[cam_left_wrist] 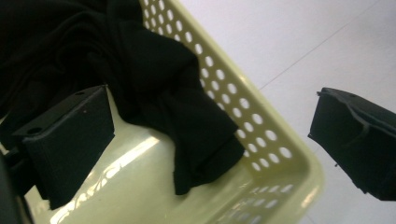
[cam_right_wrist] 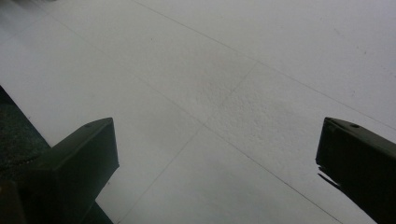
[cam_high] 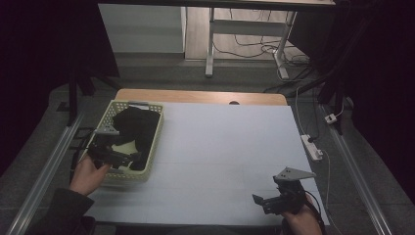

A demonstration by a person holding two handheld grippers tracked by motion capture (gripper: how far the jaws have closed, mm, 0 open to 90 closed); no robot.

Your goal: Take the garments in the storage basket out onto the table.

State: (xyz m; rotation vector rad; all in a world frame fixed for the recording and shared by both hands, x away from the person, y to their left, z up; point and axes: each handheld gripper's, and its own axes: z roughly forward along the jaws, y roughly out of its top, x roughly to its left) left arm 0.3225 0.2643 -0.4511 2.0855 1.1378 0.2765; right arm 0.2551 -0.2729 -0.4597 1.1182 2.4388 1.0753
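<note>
Your only obstacle is the basket (cam_high: 154, 142) of black cloth (cam_high: 137, 128) at far left; the table (cam_high: 225, 147) rightward lies open.

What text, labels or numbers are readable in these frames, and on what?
None readable.
Basket: perforated wall, no label showing.
Black cloth: no tag or print showing.
White table sheet: blank, only faint lines.
Left tool and right tool: no markings legible.

Left tool (cam_high: 128, 159) over the basket (cam_high: 155, 131) of black cloth (cam_high: 137, 128); right tool (cam_high: 262, 200) near the table (cam_high: 220, 152) edge.
</note>
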